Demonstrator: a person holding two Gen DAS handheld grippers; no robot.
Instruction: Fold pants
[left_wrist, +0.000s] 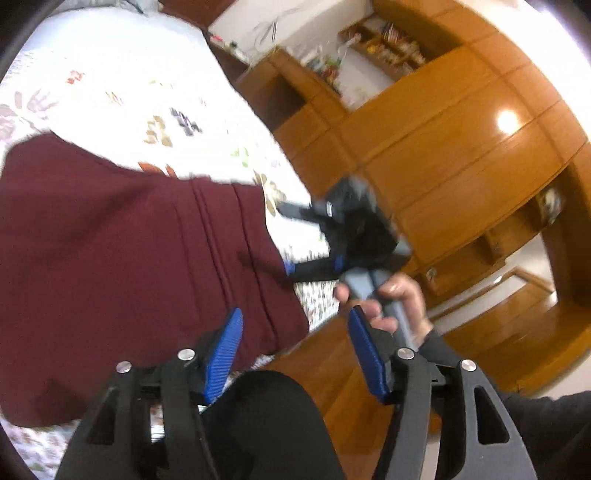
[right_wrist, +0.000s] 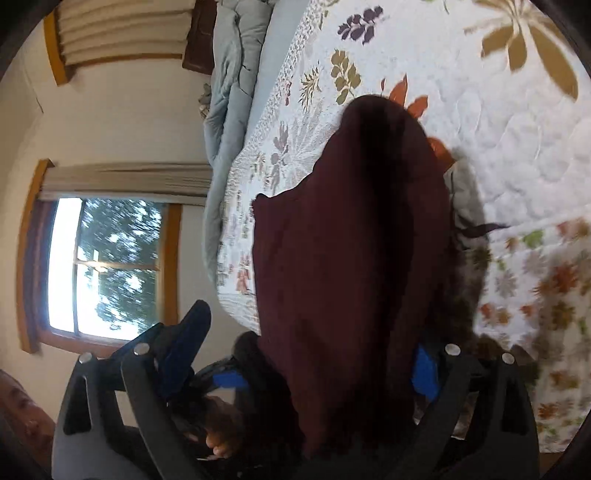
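Observation:
Dark maroon pants (left_wrist: 110, 258) lie on a white floral quilt (left_wrist: 129, 85) on a bed. My left gripper (left_wrist: 295, 354) is open and empty, its blue pads (left_wrist: 225, 350) just off the pants' near edge. My right gripper shows in the left wrist view (left_wrist: 286, 240), open at the pants' edge. In the right wrist view the pants (right_wrist: 351, 277) lie between the wide-open fingers of the right gripper (right_wrist: 310, 343) and cover the gap; whether the cloth is gripped is hidden.
Wooden wardrobes and shelves (left_wrist: 443, 147) stand beside the bed. A grey duvet (right_wrist: 229, 92) lies at the bed's far side, with a window (right_wrist: 103, 266) beyond. My black-clad knee (left_wrist: 266, 417) is below the left gripper.

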